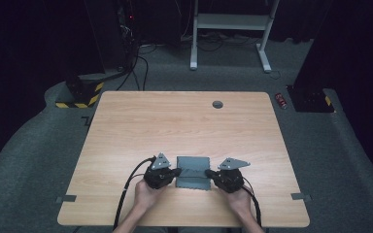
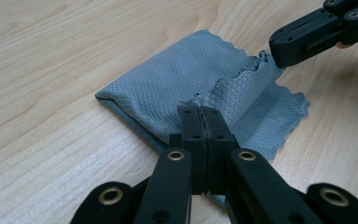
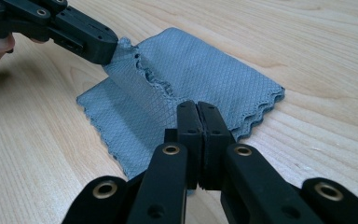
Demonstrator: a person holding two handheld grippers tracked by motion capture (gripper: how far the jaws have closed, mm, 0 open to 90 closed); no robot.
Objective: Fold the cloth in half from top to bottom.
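Both grippers, left and right, are clamped shut on opposite ends of the grey cloth, which lies folded near the table's near edge.

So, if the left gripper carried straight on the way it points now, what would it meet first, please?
Probably the grey cloth it already pinches; beyond that, the right gripper at the opposite edge, though depth is unclear.
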